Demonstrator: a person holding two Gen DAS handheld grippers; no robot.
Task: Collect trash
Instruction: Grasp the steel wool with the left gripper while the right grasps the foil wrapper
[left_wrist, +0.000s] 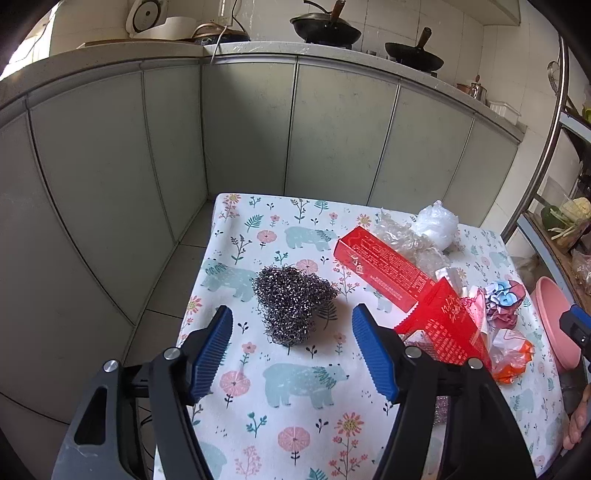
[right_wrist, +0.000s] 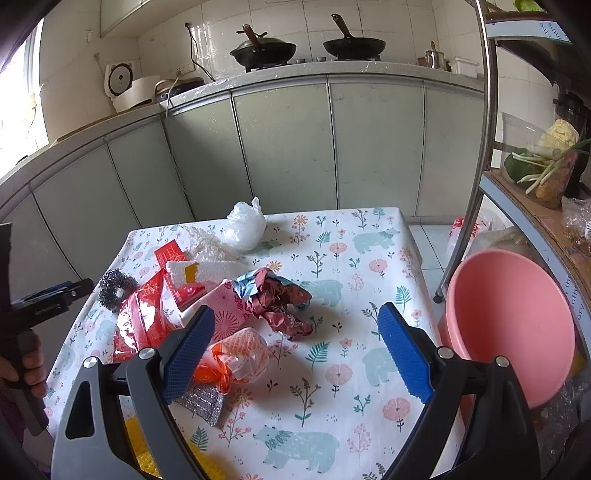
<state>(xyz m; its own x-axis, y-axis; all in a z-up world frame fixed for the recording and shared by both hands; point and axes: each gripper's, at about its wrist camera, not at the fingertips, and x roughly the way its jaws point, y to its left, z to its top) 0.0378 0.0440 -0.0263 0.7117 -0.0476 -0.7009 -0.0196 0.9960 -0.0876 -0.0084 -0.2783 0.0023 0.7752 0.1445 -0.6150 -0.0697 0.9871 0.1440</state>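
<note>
A steel wool scrubber (left_wrist: 291, 306) lies on the bear-print tablecloth (left_wrist: 288, 413), just ahead of my open left gripper (left_wrist: 291, 317), nothing between its blue pads. To its right lie a red carton (left_wrist: 384, 269), a red packet (left_wrist: 447, 328), clear wrap (left_wrist: 402, 236) and a white plastic bag (left_wrist: 437, 223). My right gripper (right_wrist: 295, 321) is open above the cloth, close to crumpled foil paper (right_wrist: 280, 299), an orange wrapper (right_wrist: 240, 354) and a pink packet (right_wrist: 229, 314). The scrubber (right_wrist: 116, 288) and left gripper (right_wrist: 48, 299) show at the far left there.
A pink basin (right_wrist: 513, 325) stands off the table's right edge beside a metal rack pole (right_wrist: 476, 158) with vegetables. Grey cabinets (left_wrist: 258, 129) run behind the table, woks on the counter above. A silver sponge (right_wrist: 203, 402) lies near the front edge. A hand (right_wrist: 29, 365) grips the left tool.
</note>
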